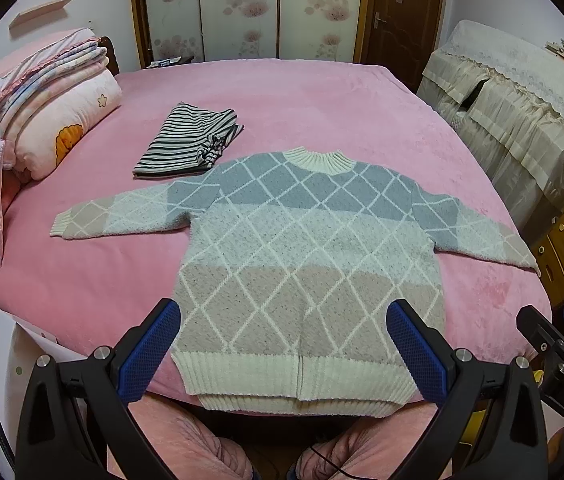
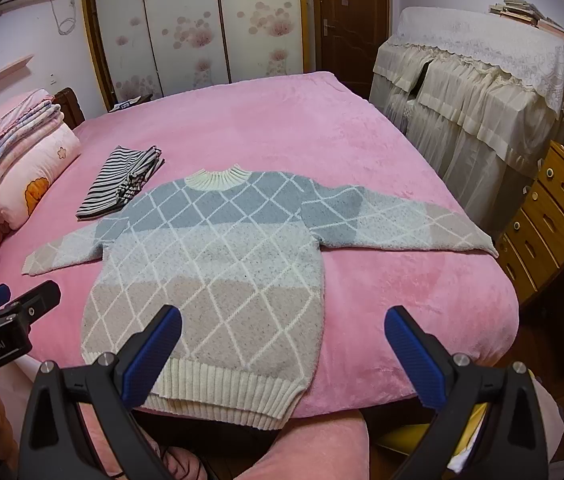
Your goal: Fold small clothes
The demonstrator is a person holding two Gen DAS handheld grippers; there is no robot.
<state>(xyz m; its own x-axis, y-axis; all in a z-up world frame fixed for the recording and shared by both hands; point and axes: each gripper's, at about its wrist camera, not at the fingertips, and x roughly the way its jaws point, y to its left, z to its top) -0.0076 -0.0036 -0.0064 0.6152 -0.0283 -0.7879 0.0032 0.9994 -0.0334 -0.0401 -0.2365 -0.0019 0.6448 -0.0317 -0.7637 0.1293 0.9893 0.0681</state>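
A small knitted sweater with a white diamond pattern over grey-blue, pale and beige bands lies flat on the pink bed, sleeves spread to both sides, cream hem at the near edge. My left gripper hovers open above the hem, holding nothing. My right gripper is open too, above the sweater's lower right corner and the bed's edge. The right gripper's body shows at the right of the left wrist view; the left one appears at the left of the right wrist view.
A folded black-and-white striped garment lies beyond the sweater's left sleeve. Stacked quilts and pillows fill the bed's left side. A lace-covered cabinet and wooden drawers stand to the right. The person's pink-clad knees are below.
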